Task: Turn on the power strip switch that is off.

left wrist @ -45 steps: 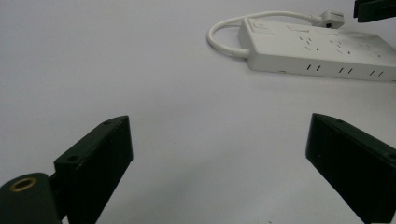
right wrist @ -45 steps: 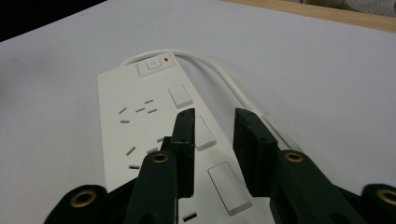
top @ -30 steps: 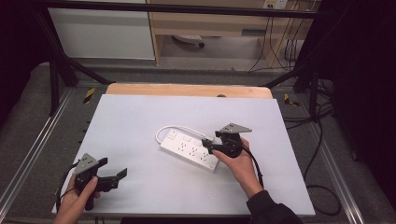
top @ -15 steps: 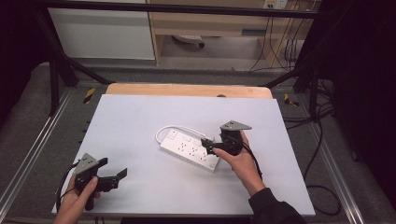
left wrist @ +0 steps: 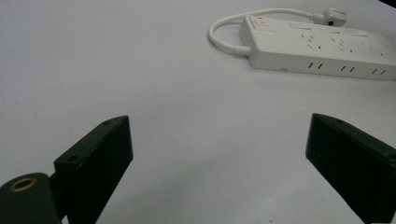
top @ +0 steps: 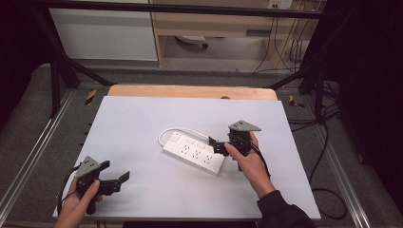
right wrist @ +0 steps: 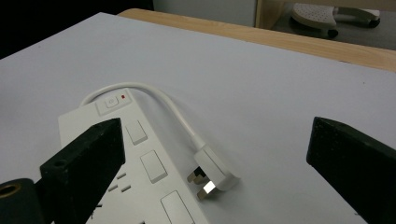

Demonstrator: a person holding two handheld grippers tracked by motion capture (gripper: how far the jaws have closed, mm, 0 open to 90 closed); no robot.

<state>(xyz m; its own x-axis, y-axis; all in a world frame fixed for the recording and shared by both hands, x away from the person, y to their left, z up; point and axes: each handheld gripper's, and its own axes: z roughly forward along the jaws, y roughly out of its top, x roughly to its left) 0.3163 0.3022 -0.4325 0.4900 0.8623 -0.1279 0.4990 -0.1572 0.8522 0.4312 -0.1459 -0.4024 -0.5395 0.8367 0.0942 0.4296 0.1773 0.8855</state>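
- I see the power strip point(right wrist: 140, 163) as smooth white plastic with a soft sheen; its cord point(right wrist: 159, 100) looks the same.
- The plug point(right wrist: 212, 170) is glossy white plastic, and one metal pin catches the light brightly.
- The tabletop point(top: 142, 118) reads to me as a matt, pale, even sheet.
- Bare wood shows along the table's far edge point(top: 190, 91).
- My right gripper point(right wrist: 219, 172) has matt black jaws, slightly grainy.
- My left gripper point(left wrist: 219, 163) looks the same, with scuffed edges.

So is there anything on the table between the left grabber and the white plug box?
No. In the left gripper view, bare white table runs from the open left gripper to the power strip.
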